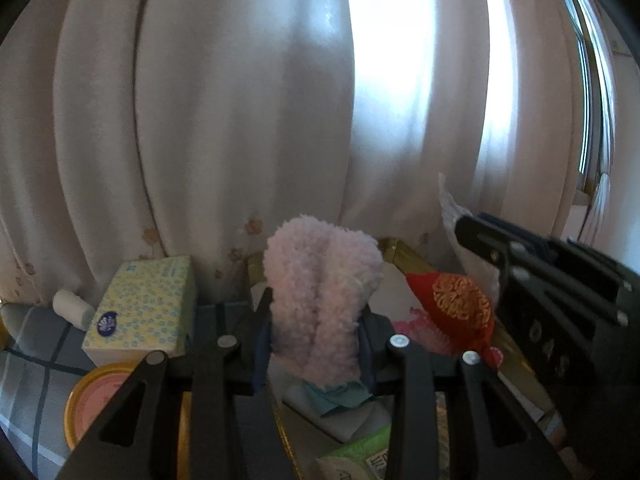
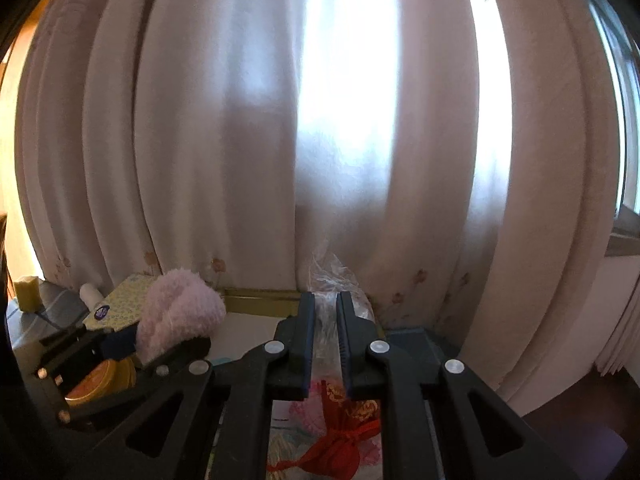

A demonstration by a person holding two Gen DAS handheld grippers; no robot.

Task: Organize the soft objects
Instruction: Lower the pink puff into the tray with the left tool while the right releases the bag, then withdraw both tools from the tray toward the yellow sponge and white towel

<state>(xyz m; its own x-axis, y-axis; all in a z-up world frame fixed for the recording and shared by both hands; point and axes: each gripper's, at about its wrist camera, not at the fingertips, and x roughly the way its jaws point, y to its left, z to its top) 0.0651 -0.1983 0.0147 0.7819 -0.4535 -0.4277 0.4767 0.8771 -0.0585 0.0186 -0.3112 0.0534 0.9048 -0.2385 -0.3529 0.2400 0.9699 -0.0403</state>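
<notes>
Nearest the left camera lies a green packet (image 1: 356, 456) whose print is too blurred to read. Above it the left hand-held gripper (image 1: 316, 332) clamps a fluffy pink sock (image 1: 320, 300) upright over the gold-rimmed tray (image 1: 404, 252). The right hand-held gripper (image 2: 325, 344), level, pinches a clear plastic bag (image 2: 334, 280) above a red pouch (image 2: 344, 440). Farther left stands a yellow tissue box (image 1: 144, 304) with an unreadable blue oval logo, before the curtain (image 1: 240, 120)

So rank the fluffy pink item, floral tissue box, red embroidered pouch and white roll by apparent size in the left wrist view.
1. Fluffy pink item, nearest the camera, so unsure.
2. Floral tissue box, looks similar.
3. Red embroidered pouch.
4. White roll.
</notes>
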